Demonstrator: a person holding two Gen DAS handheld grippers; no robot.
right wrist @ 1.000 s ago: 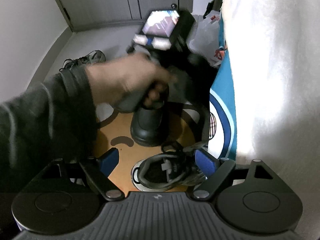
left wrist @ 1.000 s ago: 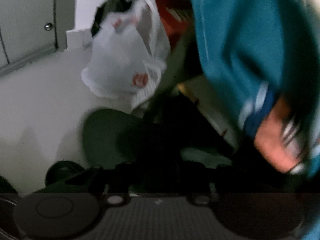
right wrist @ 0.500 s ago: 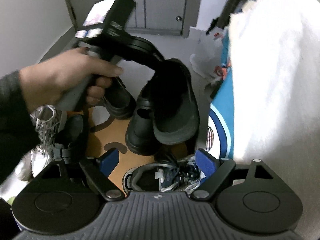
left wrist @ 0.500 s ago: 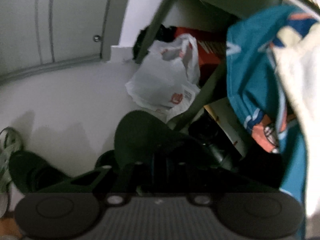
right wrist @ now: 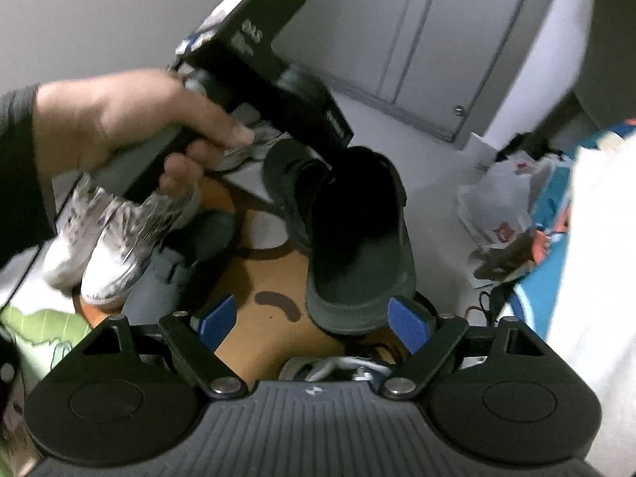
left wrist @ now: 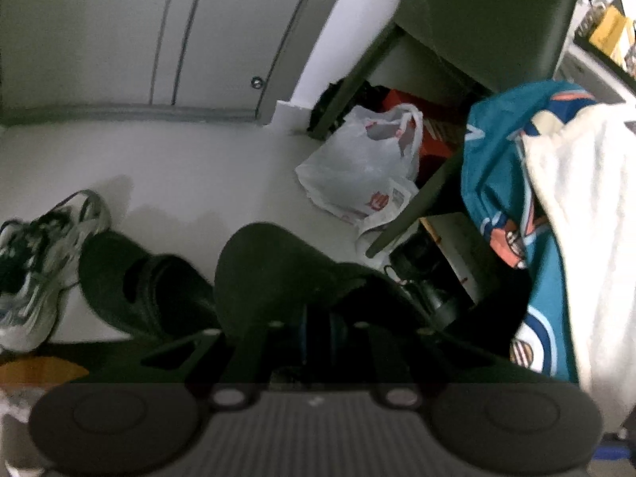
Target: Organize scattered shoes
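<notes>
So we've got the black clog (right wrist: 357, 238) hanging in the air, pinched at its heel end by the left gripper (left wrist: 314, 334), whose jaws are clamped tight on it. From the right wrist camera the clog dangles toe-down over the orange mat (right wrist: 274, 278), and our left hand (right wrist: 131, 127) wraps the handle of that gripper. Its twin, a second black clog (left wrist: 151, 290), sits on the pale floor (left wrist: 198, 171) just to the left in the left wrist view, and a grey-and-white sneaker (left wrist: 35, 262) lies beside that. Our right gripper (right wrist: 314, 318) has its blue pads spread wide with nothing pinched between them; the hanging clog's toe is just above its right pad. White sneakers (right wrist: 111, 246) sit at the mat's left edge. Off to the right there's a white plastic bag (left wrist: 365, 167) on the floor by a teal cloth (left wrist: 497, 183).
</notes>
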